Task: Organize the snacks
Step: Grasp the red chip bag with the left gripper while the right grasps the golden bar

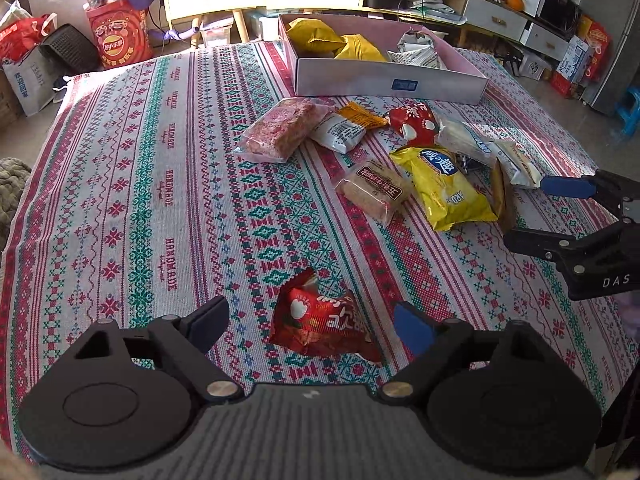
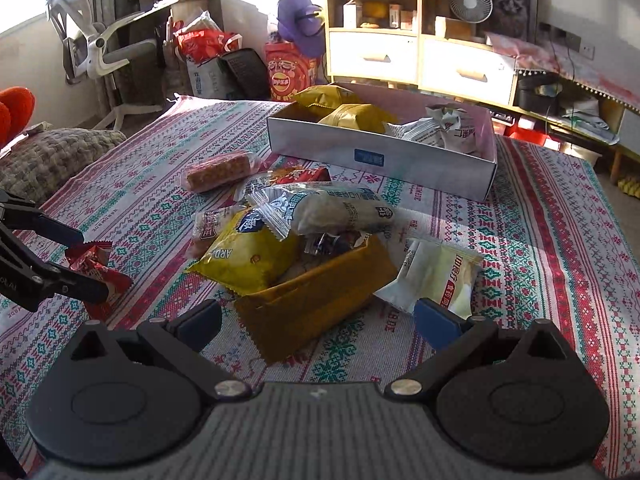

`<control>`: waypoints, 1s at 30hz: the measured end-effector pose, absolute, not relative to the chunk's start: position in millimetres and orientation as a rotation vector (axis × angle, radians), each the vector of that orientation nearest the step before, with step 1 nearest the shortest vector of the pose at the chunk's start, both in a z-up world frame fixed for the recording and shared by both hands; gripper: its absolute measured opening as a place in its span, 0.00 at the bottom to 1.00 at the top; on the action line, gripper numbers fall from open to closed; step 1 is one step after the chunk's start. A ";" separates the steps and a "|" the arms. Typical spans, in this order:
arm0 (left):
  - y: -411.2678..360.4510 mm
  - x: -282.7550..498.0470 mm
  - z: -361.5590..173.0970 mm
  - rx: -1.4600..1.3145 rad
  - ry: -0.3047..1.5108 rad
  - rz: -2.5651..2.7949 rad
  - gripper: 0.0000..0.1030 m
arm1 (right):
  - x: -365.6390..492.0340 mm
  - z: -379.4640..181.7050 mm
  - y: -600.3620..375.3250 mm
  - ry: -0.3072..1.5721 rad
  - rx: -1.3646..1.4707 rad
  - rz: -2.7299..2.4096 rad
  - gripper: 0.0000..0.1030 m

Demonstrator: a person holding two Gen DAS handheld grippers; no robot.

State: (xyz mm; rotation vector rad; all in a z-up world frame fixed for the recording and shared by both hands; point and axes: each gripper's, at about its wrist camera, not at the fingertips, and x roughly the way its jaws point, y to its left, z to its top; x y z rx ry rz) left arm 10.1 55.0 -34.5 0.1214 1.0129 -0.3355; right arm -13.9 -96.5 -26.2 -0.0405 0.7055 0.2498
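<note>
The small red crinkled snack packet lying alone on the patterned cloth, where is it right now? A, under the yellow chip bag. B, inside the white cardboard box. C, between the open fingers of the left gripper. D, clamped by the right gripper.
C: the small red crinkled snack packet lies on the patterned cloth between the spread fingers of the left gripper, apart from the white cardboard box.

A crumpled red snack packet lies flat between the open left tongs, untouched by either pad.
</note>
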 end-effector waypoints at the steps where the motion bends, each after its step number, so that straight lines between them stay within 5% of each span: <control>1: 55.2 10.7 -35.1 0.119 1.020 -0.339 0.79 | -12.9 -27.0 -95.7 0.708 -0.041 0.245 0.99; 12: 43.1 4.9 -41.2 0.148 1.032 -0.360 0.45 | -9.5 -38.5 -94.1 0.758 -0.078 0.236 0.95; 30: 32.8 13.6 -35.8 0.098 0.958 -0.395 0.44 | 3.7 -23.2 -130.9 0.850 0.167 0.234 0.94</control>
